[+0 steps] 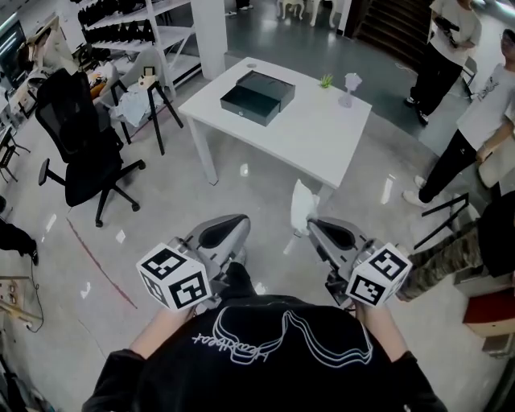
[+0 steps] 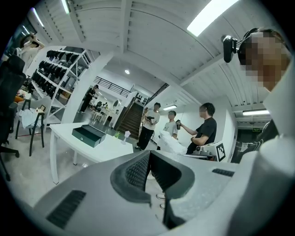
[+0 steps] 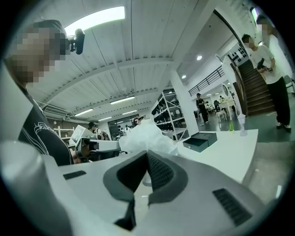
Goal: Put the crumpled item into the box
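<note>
A white crumpled item (image 1: 301, 208) sticks up from the tips of my right gripper (image 1: 312, 223), which is shut on it. In the right gripper view the crumpled item (image 3: 146, 134) bulges just beyond the closed right gripper (image 3: 147, 155). My left gripper (image 1: 238, 220) is held beside it, shut with nothing in it, as the left gripper (image 2: 149, 155) shows in its own view. Both grippers are close to my body, above the floor. The dark open box (image 1: 257, 96) lies on the white table (image 1: 322, 137) ahead, also seen as the box (image 2: 88, 135) and box (image 3: 200, 140).
A small plant (image 1: 326, 80) and a clear vase (image 1: 349, 88) stand at the table's far edge. A black office chair (image 1: 80, 141) and a stool (image 1: 149, 92) are at the left. People (image 1: 447, 44) stand at the right, and shelves (image 1: 137, 24) at the back left.
</note>
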Demonstrator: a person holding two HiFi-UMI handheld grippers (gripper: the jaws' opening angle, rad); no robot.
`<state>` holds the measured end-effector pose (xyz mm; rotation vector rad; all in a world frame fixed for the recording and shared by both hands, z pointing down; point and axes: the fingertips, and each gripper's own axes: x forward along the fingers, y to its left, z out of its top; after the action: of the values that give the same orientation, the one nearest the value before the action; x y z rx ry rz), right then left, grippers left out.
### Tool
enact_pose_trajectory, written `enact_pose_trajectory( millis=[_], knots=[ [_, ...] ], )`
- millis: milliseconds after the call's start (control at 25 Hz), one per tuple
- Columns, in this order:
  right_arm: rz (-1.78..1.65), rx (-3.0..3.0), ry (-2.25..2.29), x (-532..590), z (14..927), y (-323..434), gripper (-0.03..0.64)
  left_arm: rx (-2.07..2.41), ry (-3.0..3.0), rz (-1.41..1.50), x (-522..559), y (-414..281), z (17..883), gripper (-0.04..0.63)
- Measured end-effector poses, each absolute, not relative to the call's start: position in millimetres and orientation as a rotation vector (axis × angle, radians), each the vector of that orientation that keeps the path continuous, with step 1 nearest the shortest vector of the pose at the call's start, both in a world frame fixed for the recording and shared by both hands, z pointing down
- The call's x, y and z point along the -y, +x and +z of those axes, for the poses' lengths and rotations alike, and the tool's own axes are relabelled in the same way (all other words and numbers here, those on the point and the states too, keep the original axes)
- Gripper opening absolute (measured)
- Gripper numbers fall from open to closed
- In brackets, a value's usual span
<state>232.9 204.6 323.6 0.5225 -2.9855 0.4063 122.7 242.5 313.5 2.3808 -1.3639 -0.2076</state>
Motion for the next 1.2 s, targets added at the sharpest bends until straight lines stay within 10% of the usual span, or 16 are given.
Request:
enact_pose_trajectory(
  millis=[1200],
  knots=[
    [0.502, 2.783, 0.681, 52, 360, 20, 0.005, 1.194, 2.317, -0.153, 34, -99, 348, 0.005]
  ],
)
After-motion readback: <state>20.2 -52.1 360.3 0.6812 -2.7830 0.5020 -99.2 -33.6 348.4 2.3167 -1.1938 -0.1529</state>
